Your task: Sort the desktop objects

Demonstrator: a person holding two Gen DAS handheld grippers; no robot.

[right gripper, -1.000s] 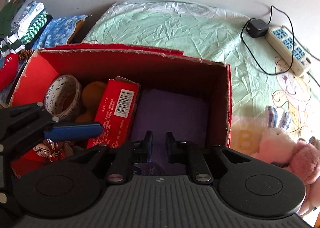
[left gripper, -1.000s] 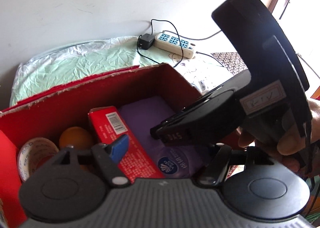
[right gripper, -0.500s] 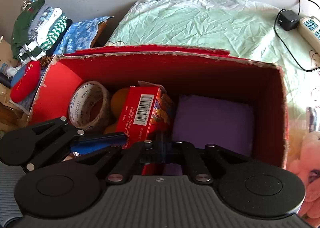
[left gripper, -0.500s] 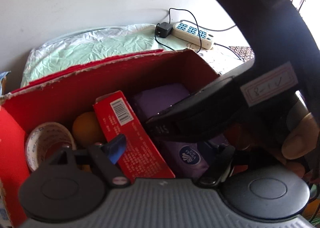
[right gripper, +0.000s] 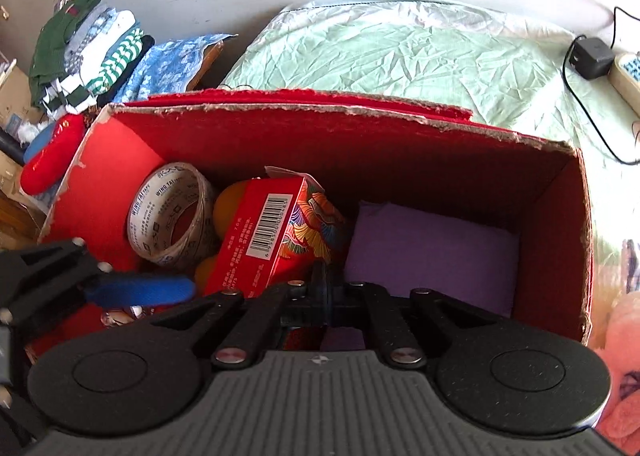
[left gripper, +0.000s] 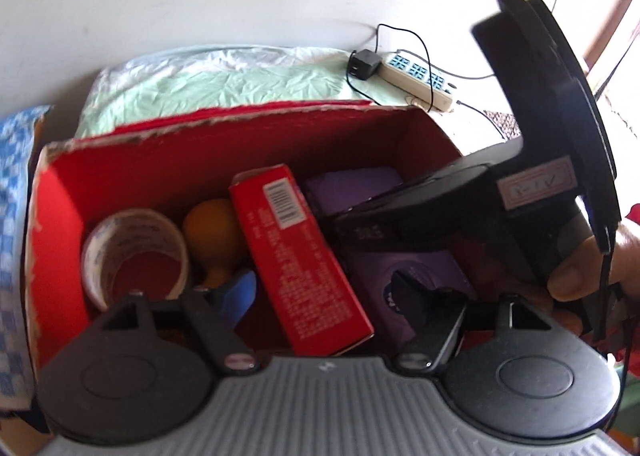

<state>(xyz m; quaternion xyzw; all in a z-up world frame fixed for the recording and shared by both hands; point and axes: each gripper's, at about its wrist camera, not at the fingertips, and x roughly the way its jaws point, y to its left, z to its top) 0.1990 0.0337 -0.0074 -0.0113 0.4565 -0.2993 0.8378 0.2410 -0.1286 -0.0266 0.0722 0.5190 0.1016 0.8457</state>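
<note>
Red carton [right gripper: 268, 240] lies tilted in red box [right gripper: 360, 124] w/ tape roll [right gripper: 172, 216] toward left wall, purple pack [right gripper: 432, 252] at right. Carton looks light, stiff; grip long sides. Right gripper [right gripper: 324, 292] clenched, empty; left gripper [left gripper: 324, 288] spread wide.

We read "WING TAI TAPE" printed repeatedly around the roll of tape [right gripper: 173, 212] at the left end of the red box [right gripper: 360, 124]. A barcode with digits too small for us to read sits on a white label on the red carton [right gripper: 264, 240]. A handwritten sticker [left gripper: 536, 188] on the right gripper's body stays illegible to us.
</note>
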